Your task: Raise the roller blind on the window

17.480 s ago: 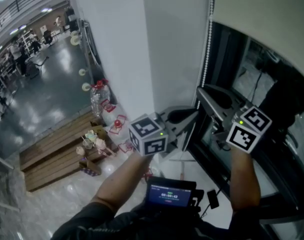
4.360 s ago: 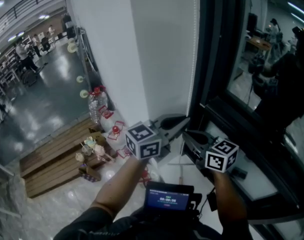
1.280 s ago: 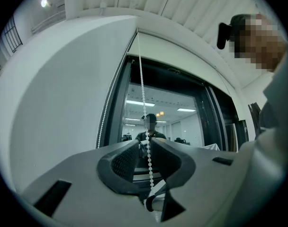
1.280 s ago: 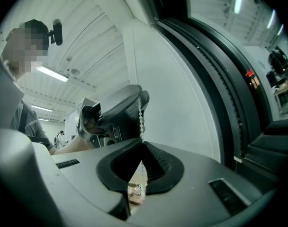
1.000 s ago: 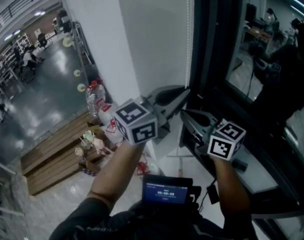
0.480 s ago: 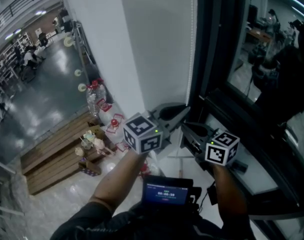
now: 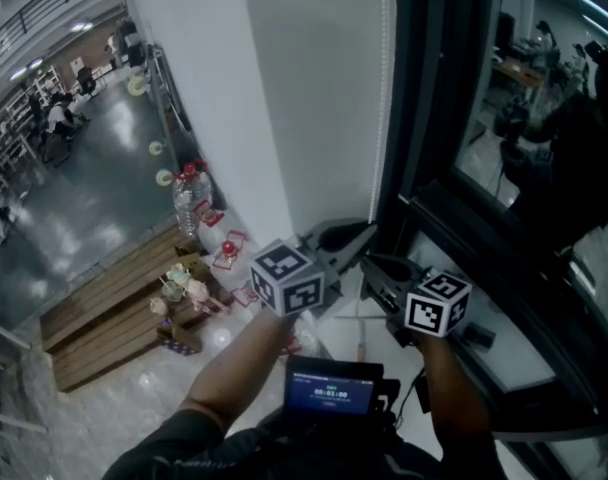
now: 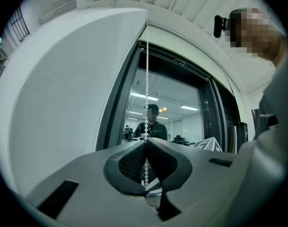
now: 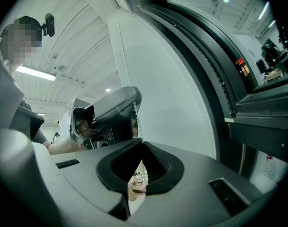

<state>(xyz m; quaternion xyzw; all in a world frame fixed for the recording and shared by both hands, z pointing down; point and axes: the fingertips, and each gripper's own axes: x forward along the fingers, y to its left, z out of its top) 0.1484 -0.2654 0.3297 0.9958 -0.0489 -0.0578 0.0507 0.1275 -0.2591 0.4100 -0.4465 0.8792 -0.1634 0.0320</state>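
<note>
A white bead chain (image 7: 384, 118) hangs along the edge of the white wall beside the dark window (image 7: 524, 138). My left gripper (image 7: 369, 230) points up and right at the chain. In the left gripper view the bead chain (image 8: 147, 70) drops straight from above into the left gripper (image 8: 146, 141), whose jaws are shut on it. Just below sits my right gripper (image 7: 367, 261). In the right gripper view the right gripper (image 9: 140, 141) is shut on the bead chain (image 9: 135, 119), right under the left one. The blind's cloth is out of the head view.
The white wall pillar (image 7: 314, 98) stands left of the window frame, and a pale sill (image 7: 529, 363) runs below the glass. A small screen device (image 7: 329, 388) hangs at my chest. Far below on the left are wooden steps (image 7: 114, 308) and water bottles (image 7: 189, 198).
Both grippers have sunk together along the window edge, still shut on the bead chain, and sit lower in the head view than a second ago.
</note>
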